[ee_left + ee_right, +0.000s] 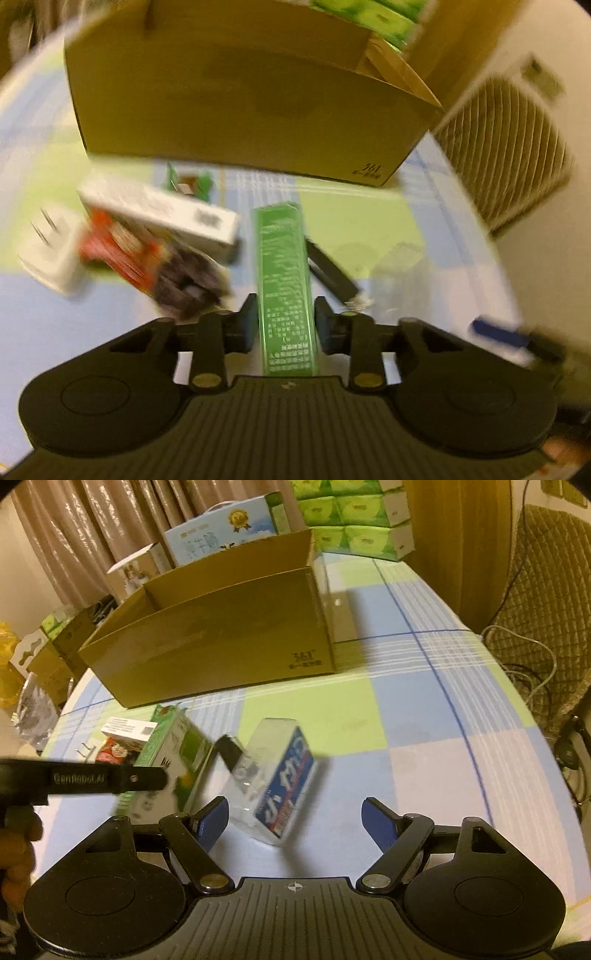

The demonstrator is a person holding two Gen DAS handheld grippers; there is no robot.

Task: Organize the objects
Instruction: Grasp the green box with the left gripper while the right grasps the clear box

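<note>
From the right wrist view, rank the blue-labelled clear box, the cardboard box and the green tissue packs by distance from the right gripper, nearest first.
From the right gripper:
1. Blue-labelled clear box, just ahead, nearer the left finger.
2. Cardboard box, open, farther up the table, left of centre.
3. Green tissue packs, stacked behind that box at the table's far end.

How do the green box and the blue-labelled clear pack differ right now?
The green box sits between the left gripper fingers, which are closed on its narrow sides; the blue-labelled clear pack lies free on the tablecloth, ahead of the open right gripper. The green box is opaque with small print; the pack is see-through with a blue and white label. Both lie in front of the cardboard box.
</note>
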